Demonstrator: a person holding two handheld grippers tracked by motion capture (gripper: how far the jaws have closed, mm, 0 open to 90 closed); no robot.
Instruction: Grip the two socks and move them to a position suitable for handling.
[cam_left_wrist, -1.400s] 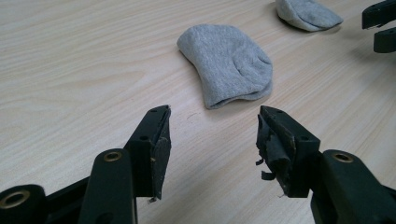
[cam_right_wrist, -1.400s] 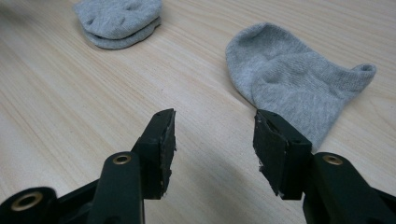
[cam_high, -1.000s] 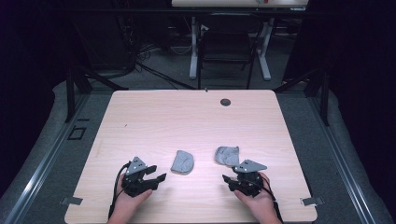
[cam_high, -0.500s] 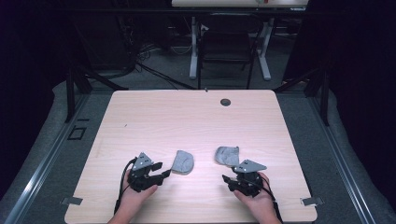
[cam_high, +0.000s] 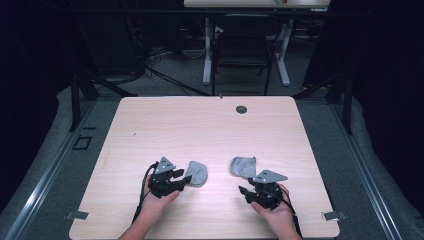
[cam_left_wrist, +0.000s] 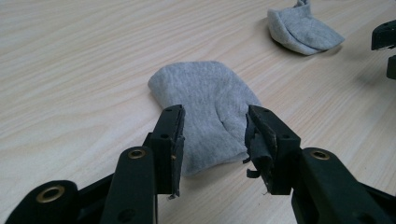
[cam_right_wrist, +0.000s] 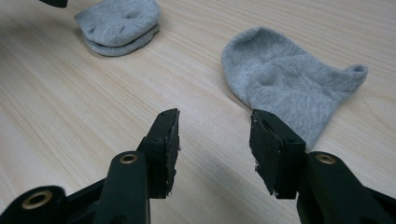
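Pale wood bench (cam_high: 200, 125) is taking up most of the high view, with a small dark round hole (cam_high: 241, 109) near its far edge and two grey socks lying on the near half, well apart from each other.

The left sock (cam_high: 198, 172) is lying flat and folded over, and this is where the change is happening: compared with a second ago, the left gripper (cam_high: 186, 180) has slid in across the bench toward it, and now its fingers (cam_left_wrist: 170, 140) are sitting on either side of the sock's near end. The jaws have just been closing, with the sock between them, but in the left gripper view the pads aren't pinching the fabric yet, so I'm calling it released for now.

The right sock (cam_high: 243, 166) is lying just beyond the right gripper (cam_high: 245, 192), with its cuff end curling up a bit in the right gripper view. That hand hasn't shifted since the earlier pictures. Its jaws have been narrowing a little too, but there's only bare wood between the fingers (cam_right_wrist: 275, 154); the sock is sitting off to one side, near one finger.

So I'm guessing the left side is about to pinch its sock first, while the right one is needing a nudge forward before it's grabbing anything.
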